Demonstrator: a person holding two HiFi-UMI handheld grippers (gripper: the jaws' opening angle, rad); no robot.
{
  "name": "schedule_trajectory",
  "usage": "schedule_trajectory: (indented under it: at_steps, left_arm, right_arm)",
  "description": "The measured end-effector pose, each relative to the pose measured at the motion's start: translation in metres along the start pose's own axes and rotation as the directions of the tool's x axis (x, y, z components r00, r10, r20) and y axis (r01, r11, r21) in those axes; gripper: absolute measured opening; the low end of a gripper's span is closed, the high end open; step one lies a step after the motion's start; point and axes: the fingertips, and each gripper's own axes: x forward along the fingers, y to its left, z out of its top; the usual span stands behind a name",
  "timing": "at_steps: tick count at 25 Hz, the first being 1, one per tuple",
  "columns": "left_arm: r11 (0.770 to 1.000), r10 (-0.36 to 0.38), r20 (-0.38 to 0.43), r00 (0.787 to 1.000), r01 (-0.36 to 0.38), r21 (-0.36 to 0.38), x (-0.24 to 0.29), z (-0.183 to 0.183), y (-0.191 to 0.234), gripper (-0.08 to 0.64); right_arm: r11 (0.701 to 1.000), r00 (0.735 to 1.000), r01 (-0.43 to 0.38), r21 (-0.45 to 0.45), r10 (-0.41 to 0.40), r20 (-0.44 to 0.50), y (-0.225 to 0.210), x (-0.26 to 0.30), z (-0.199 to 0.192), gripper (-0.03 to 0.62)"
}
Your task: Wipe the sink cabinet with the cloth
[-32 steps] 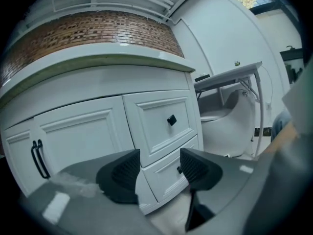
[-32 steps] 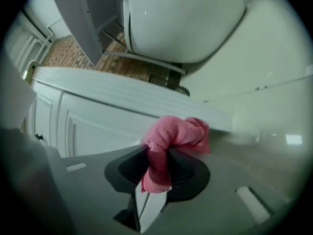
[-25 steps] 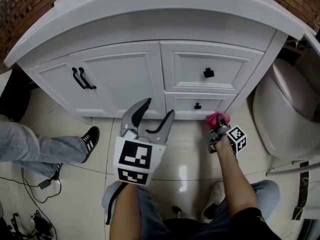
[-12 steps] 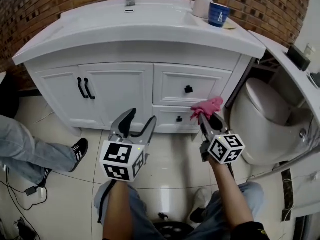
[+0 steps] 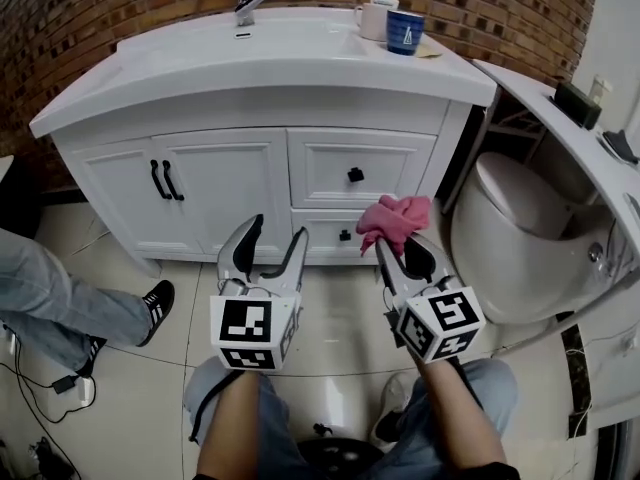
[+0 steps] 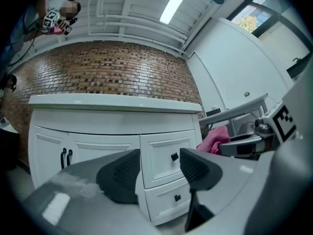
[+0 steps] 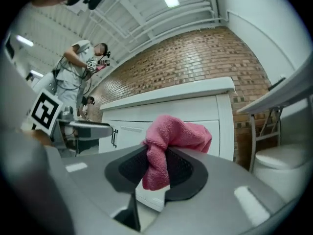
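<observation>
A white sink cabinet with two doors and two drawers stands ahead under a white basin top; it also fills the left gripper view. My right gripper is shut on a pink cloth, held in the air in front of the lower drawer, apart from the cabinet. In the right gripper view the pink cloth bunches between and above the pads. My left gripper is open and empty, level with the right one, a little short of the cabinet front.
A white toilet sits right of the cabinet. A blue cup and white mug stand on the basin top by the faucet. A person's leg and shoe lie at left, cables on the floor.
The head camera has tilted up, so the basin top and brick wall now show. My right gripper has lifted the pink cloth from near the floor to drawer height. The left gripper stays open.
</observation>
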Motion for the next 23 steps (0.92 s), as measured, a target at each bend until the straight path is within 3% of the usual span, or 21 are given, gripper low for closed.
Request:
schedule_trajectory:
  at_steps: [4,13,23]
  left_arm:
    - [0.999,0.012,-0.041,0.999,-0.014,-0.040,0.007,-0.012,0.002,0.256]
    - [1.000,0.027,-0.049,0.998,-0.027,0.010,0.005,-0.014,0.006,0.256]
    - [1.000,0.003,-0.041,0.999,-0.003,0.008,0.011,-0.011,-0.006,0.256]
  right_arm:
    - [0.999,1.000,0.025,0.033,-0.026,0.017,-0.002,0.007,0.008,0.098]
    - [0.998,0.998,-0.035,0.051,0.033,0.044,0.019,0.024,0.012,0.098]
    - [0.999,0.999,-0.032,0.039,0.031,0.026,0.023,0.024,0.007,0.098]
